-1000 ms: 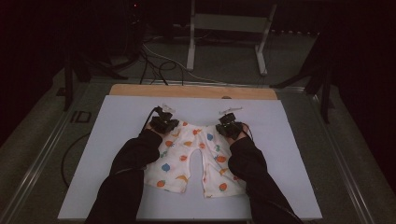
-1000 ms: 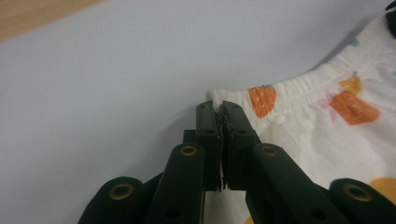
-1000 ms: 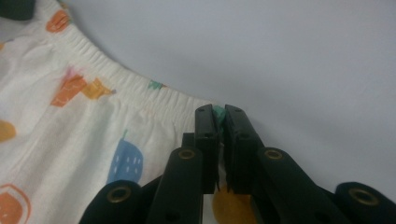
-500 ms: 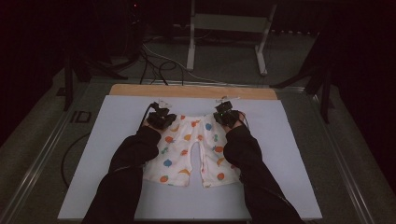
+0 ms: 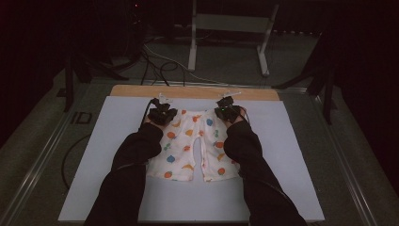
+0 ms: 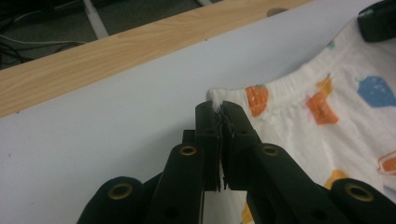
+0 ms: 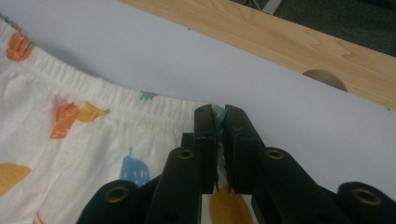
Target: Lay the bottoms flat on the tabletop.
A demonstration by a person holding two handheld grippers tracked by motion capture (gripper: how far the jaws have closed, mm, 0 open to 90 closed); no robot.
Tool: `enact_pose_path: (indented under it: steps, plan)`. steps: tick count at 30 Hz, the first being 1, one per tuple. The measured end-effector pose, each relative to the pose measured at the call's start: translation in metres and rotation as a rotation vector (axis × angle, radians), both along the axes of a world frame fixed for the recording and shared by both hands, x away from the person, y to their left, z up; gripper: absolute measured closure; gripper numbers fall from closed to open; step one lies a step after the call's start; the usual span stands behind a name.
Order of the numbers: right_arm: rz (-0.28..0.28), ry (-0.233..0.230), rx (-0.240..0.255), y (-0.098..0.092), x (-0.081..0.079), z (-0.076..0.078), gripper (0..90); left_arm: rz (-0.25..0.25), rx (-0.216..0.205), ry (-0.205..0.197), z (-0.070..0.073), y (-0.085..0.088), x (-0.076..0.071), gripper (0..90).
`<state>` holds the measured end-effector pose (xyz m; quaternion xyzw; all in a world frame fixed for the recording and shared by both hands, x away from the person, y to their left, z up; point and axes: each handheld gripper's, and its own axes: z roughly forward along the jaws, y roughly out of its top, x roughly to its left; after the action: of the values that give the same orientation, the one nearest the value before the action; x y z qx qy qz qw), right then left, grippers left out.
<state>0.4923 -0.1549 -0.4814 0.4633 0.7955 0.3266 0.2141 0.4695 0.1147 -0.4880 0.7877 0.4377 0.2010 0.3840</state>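
Note:
White baby pants (image 5: 193, 146) printed with coloured fruit lie flat on the white board, waistband at the far side and legs toward the person. My left gripper (image 5: 162, 113) is shut on the waistband's left corner; in the left gripper view white cloth (image 6: 336, 126) is pinched at the jaw tips (image 6: 220, 108). My right gripper (image 5: 229, 111) grips the waistband's right corner. In the right gripper view its jaws (image 7: 218, 114) have just opened a little, with a narrow gap, and the pants' (image 7: 93, 135) hem still sits between them.
The white board (image 5: 108, 141) covers a wooden tabletop whose bare strip (image 5: 188, 92) runs along the far edge. A metal frame (image 5: 230, 42) and cables (image 5: 155, 61) stand on the floor beyond. Black sleeves (image 5: 136, 165) cover part of both pant legs.
The right gripper has carried its waistband corner away from the person and slightly left. The pants have slid up the board and lie straighter. The left gripper has barely shifted.

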Motion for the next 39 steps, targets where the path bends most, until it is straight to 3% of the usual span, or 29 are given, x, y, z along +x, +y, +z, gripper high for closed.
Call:
enact_pose_path:
  steps: [3,6,8,11,14,17,18,19,22,26,29,39]
  plan:
    - [0.000,0.003,0.004,-0.001,0.001,-0.001,82.0,0.000,-0.011,0.007,-0.001,-0.001,0.000,86.8]
    - [-0.006,0.008,0.024,-0.002,0.002,-0.001,71.9,-0.007,-0.019,0.004,-0.002,-0.001,0.000,80.8]
    - [-0.001,0.015,0.042,-0.003,0.001,0.000,61.1,0.012,-0.023,0.024,-0.002,-0.001,0.001,55.6]
    - [-0.009,0.017,0.047,-0.005,-0.002,0.002,50.0,0.037,-0.039,0.060,0.001,-0.001,0.000,28.1]
    - [-0.005,0.033,0.052,-0.007,-0.004,0.003,42.0,-0.027,-0.057,0.077,0.003,-0.001,-0.003,13.5]
    - [0.005,0.042,0.058,-0.008,-0.008,0.004,35.1,-0.060,-0.083,0.081,0.005,0.002,-0.007,6.4]
    - [0.005,0.042,0.058,-0.008,-0.008,0.004,35.1,-0.060,-0.083,0.081,0.005,0.002,-0.007,4.3]
    - [0.009,0.043,0.066,-0.008,-0.012,0.003,26.7,-0.077,-0.094,0.080,0.006,0.003,-0.010,2.3]
    - [0.023,0.055,0.058,-0.005,-0.016,0.001,16.3,-0.105,-0.096,0.082,0.007,0.004,-0.014,0.3]
    - [0.066,0.051,0.075,-0.002,-0.024,0.002,9.3,-0.143,-0.103,0.094,0.011,0.005,-0.018,0.2]
    - [0.115,0.045,0.105,0.000,-0.028,0.004,8.0,-0.165,-0.114,0.096,0.015,0.006,-0.022,0.2]
    - [0.170,0.014,0.125,0.006,-0.037,0.015,8.1,-0.217,-0.165,0.102,0.024,0.017,-0.031,0.1]
